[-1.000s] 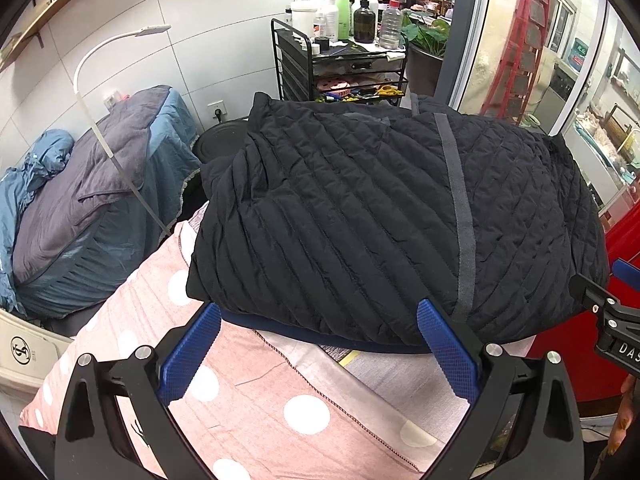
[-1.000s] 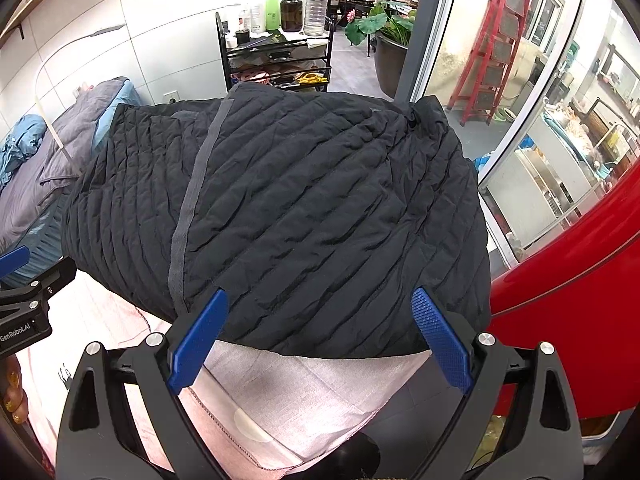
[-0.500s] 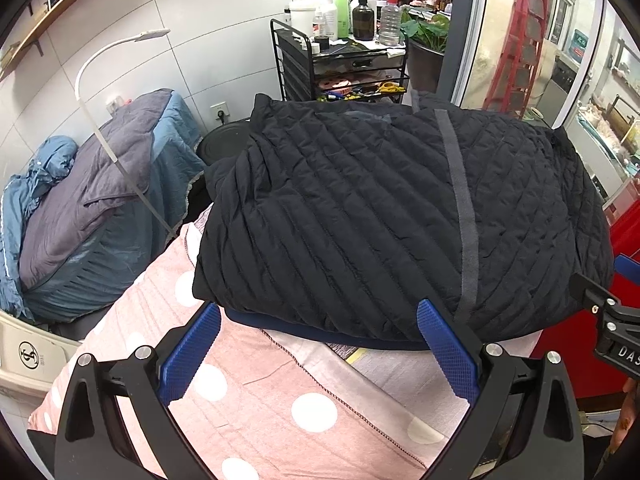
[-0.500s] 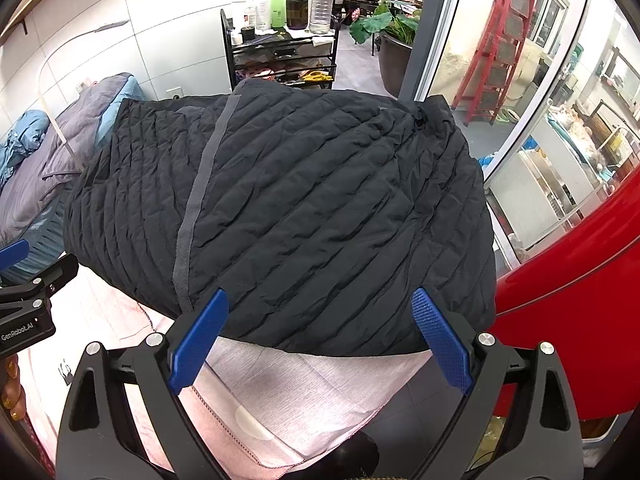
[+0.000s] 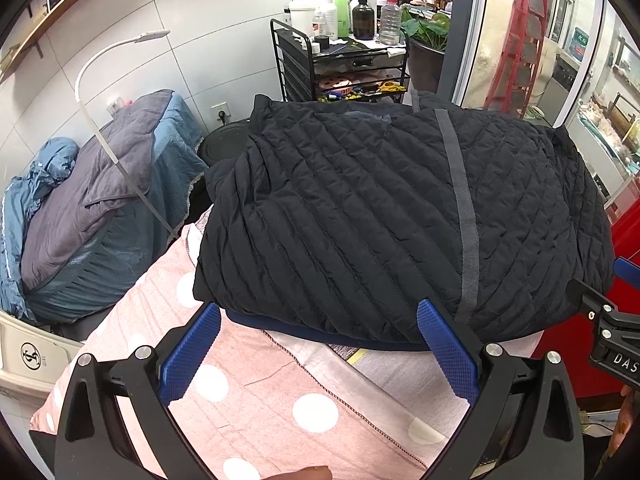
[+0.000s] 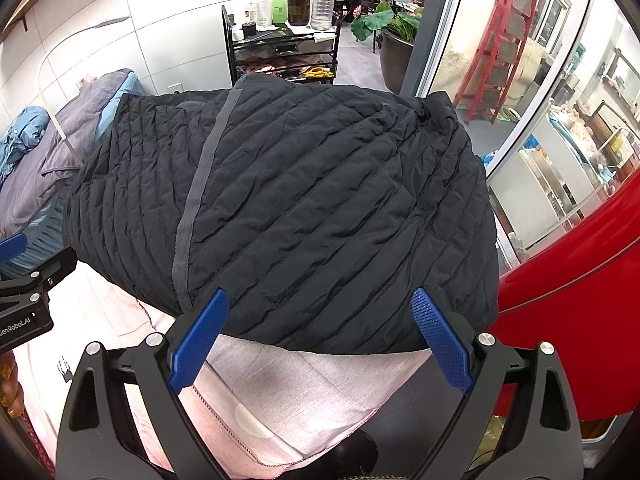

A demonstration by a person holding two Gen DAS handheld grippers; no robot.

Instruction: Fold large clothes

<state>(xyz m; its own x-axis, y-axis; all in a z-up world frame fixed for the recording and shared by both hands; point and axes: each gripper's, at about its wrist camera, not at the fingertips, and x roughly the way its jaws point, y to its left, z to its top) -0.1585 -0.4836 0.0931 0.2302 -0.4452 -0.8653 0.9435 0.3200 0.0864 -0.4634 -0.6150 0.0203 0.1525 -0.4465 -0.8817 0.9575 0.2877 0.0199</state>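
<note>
You had the jacket (image 5: 384, 216) lying on the pink cloth (image 5: 256, 392) of the table, folded into a thick block with a grey stripe (image 5: 464, 224) running from its far edge to its near edge. A dark blue layer (image 5: 320, 330) showed under the near edge, so the fold was stacked, not a single sheet. That squared shape suggests most of the folding was done, though the far side was hidden and you could not confirm the sleeves were tucked.

Your left hand-held gripper (image 5: 318, 356) hovered just short of the near edge with its jaws spread wide and nothing between them. Your right hand-held gripper (image 6: 320, 340) sat the same way near the jacket's right front, jaws wide and empty, above the pale, plain part of the cloth (image 6: 312, 392). Holding both apart at the front edge likely left you placed either to pinch that edge for one more fold or to press the bulk flat. The quilted padding looked springy, so a fold could have puffed back open. The right side of the jacket lay near the table's edge, beside the red panel (image 6: 580, 320).
</note>
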